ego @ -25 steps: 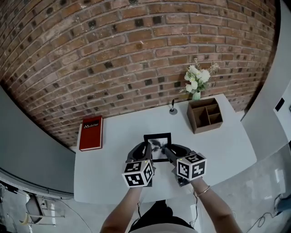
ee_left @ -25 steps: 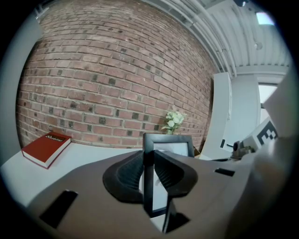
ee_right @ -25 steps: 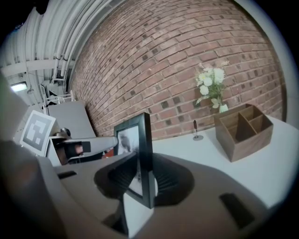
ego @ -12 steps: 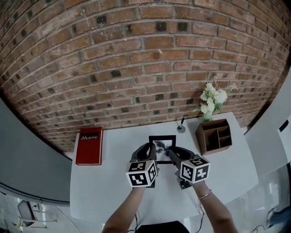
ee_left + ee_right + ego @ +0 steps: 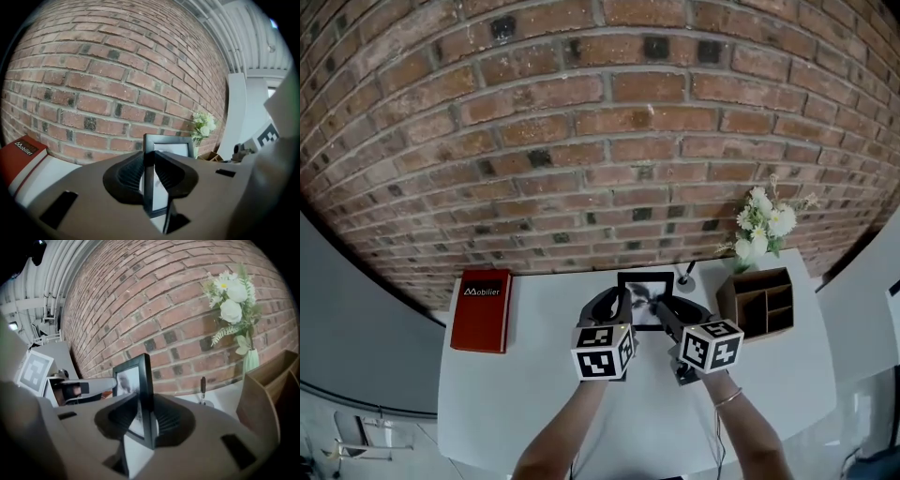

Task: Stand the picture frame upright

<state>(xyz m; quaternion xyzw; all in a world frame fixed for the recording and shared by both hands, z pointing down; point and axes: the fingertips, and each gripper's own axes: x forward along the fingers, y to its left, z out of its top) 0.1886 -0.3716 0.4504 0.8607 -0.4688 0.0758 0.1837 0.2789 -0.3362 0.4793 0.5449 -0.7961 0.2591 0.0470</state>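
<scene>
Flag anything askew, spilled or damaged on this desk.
Nothing spilled or broken. Only the black rectangular picture frame is unsettled: the left tongs and right tongs clamp its side edges, so it is not standing alone.

The right gripper [image 5: 146, 420] presses its two dark ribbed jaws on one side rim of a black picture frame [image 5: 136, 380], which stands nearly upright between them. A red brick wall [image 5: 154, 305] lies beyond the claw. To its right are a black pen in a stand [image 5: 203, 386], white flowers in a pale green vase [image 5: 234, 301], and a brown wooden organiser box [image 5: 272, 394].
</scene>
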